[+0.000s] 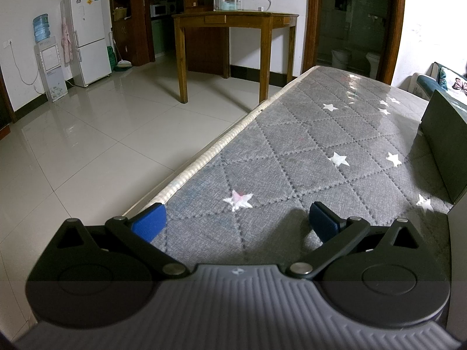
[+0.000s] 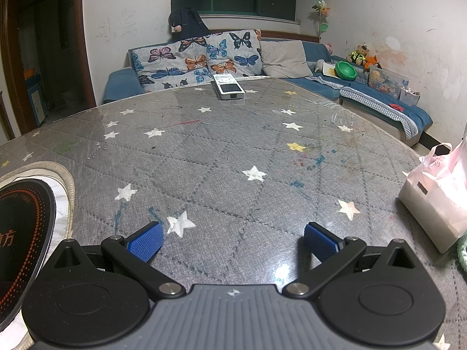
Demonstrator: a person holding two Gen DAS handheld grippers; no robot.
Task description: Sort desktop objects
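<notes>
Both my jaws stand wide and hold nothing. My left gripper hovers low over the worktop, near its pale ribbed edge; blue ribbed pads sit on black linkage arms. The worktop is covered in grey quilted cloth, stitched in diamonds, with white stars, under a glossy clear sheet that throws glare. At the right margin of the left view stands a dark green box, flat-sided, upright on the cloth. Beyond the edge: pale glossy floor tiles and a wooden table with glass jars on it. My right gripper also sits just above the cloth, which here shows smears of blue, red and green marker. The remote control, white, slim and rectangular with a grey lower panel, lies flat at the far edge of the worktop, well apart from my jaws. To the left, a round black glass hob with orange dotted rings, set in a pale rim. To the right, a pink crinkled plastic bag, touching the cloth. Behind: a blue sofa with butterfly-print cushions.
</notes>
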